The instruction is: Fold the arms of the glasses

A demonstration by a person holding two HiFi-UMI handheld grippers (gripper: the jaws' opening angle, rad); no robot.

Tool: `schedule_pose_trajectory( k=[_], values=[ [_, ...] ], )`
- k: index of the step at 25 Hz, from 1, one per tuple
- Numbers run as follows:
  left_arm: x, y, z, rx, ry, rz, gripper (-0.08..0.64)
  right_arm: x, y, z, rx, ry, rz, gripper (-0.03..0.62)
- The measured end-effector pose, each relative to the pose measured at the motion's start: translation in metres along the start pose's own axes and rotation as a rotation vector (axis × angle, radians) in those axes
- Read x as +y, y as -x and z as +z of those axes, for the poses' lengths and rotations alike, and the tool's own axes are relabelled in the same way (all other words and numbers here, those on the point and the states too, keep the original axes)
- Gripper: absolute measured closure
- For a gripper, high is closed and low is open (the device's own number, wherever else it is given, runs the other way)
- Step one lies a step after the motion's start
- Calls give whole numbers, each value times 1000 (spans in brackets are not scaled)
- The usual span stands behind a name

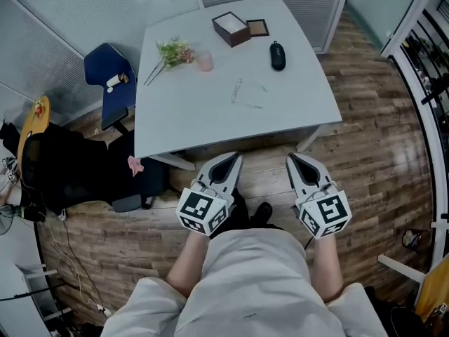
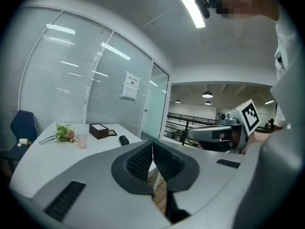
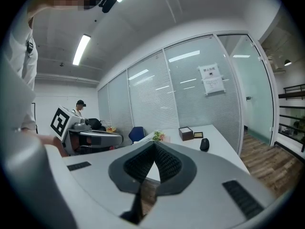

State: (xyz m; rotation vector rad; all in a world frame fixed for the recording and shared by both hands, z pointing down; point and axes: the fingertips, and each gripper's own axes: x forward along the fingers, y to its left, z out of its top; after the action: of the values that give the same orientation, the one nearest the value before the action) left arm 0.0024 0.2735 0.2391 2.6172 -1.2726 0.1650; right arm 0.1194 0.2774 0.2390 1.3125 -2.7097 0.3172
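Observation:
The glasses (image 1: pixel 242 93), thin wire-framed, lie with arms spread near the middle of the grey-white table (image 1: pixel 175 118) in the head view. My left gripper (image 1: pixel 235 157) and right gripper (image 1: pixel 291 158) hang side by side above the wooden floor, just short of the table's near edge and well away from the glasses. In the left gripper view the left gripper (image 2: pixel 152 142) is shut with its pads together and nothing between them. Likewise the right gripper (image 3: pixel 154 143) is shut and empty. I cannot make out the glasses in either gripper view.
At the table's far side are a sprig of flowers (image 1: pixel 172 51), a pink cup (image 1: pixel 204 62), a dark open box (image 1: pixel 231 29) with its lid (image 1: pixel 257 27), and a black oval object (image 1: pixel 278 55). A blue chair (image 1: pixel 109 83) stands to the left.

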Motion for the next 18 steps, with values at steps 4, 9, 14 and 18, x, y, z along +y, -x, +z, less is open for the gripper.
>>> schedule_pose_trajectory(
  k=[4,9,14,18],
  values=[
    [-2,0,-5,2,9,10,540,0,2,-1,6,8,4,586],
    [1,-6,-6,9,-9,23,538,-4,0,-7,18,-2,-3,571],
    [5,-13,-13,21,-2,11,538,-7,-11,-17,55,-15,13,537],
    [14,-24,-14,34,2,9,478,-12,-23,-17,72,-19,26,502]
  ],
)
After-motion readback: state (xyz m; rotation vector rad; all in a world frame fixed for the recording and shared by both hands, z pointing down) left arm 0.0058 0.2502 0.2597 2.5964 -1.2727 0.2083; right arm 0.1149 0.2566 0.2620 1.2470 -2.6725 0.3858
